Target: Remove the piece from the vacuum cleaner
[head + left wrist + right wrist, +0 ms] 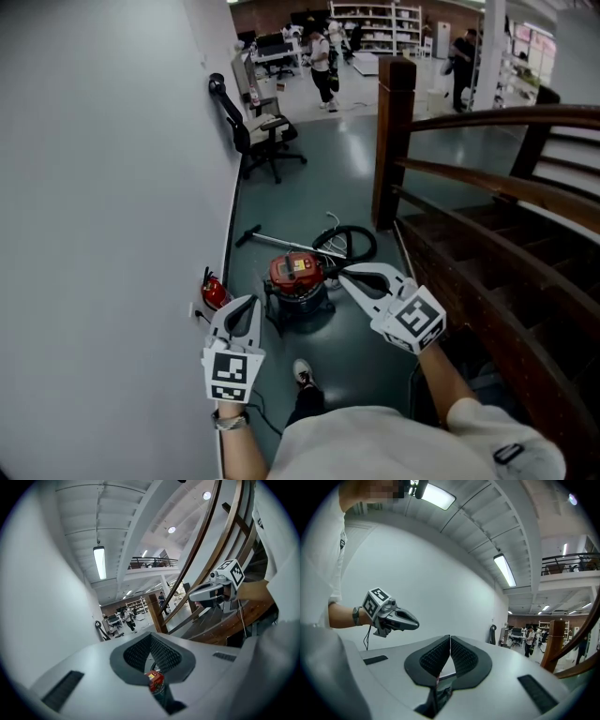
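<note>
Vacuum cleaner (pixel 298 279) on floor (pixel 323 178), distant, parts indistinct

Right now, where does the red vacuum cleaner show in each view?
Head view: vacuum cleaner at centre, between left claw and right claw.
Left gripper view: small, low centre, just below the shut left claw.
Right gripper view: cannot be made out.
Shared landmark: the wooden stair post.

light: bright ceiling strip lamps (pixel 99 562) | floor glare | gripper views: fisheye-bent, dark corners
</note>
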Demonstrator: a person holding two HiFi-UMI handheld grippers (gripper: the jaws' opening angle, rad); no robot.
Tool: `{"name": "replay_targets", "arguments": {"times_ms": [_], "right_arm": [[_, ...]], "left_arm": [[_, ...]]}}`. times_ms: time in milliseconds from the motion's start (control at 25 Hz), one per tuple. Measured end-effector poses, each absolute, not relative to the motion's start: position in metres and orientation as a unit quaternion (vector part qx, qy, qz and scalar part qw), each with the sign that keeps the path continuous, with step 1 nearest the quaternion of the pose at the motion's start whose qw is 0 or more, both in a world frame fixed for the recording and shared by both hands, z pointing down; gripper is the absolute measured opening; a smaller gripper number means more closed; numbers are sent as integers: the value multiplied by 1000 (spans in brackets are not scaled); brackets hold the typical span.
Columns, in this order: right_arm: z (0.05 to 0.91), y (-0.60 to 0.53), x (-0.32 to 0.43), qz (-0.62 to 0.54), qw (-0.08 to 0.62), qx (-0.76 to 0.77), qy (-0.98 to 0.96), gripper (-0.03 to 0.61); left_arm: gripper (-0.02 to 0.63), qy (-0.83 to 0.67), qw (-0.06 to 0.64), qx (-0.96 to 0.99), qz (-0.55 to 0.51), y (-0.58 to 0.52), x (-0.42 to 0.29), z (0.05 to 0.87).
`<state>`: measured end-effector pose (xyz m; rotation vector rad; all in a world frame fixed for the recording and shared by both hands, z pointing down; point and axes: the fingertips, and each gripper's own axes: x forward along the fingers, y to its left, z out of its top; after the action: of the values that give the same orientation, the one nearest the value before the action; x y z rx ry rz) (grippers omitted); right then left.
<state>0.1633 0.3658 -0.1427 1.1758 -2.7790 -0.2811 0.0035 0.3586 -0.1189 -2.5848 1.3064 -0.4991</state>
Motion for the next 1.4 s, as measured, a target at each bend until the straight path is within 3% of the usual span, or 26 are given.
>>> {"name": "replay_targets", "arguments": {"times_ms": [760, 1400], "right_arm": [[-143, 205, 118, -112, 77, 404, -905, 31], [-122, 115, 74, -57, 63, 398, -913, 31]], "left_arm": [[0, 430, 88, -880, -180, 196, -41, -106], [0, 402, 63, -894, -189, 100, -71, -74]]}}
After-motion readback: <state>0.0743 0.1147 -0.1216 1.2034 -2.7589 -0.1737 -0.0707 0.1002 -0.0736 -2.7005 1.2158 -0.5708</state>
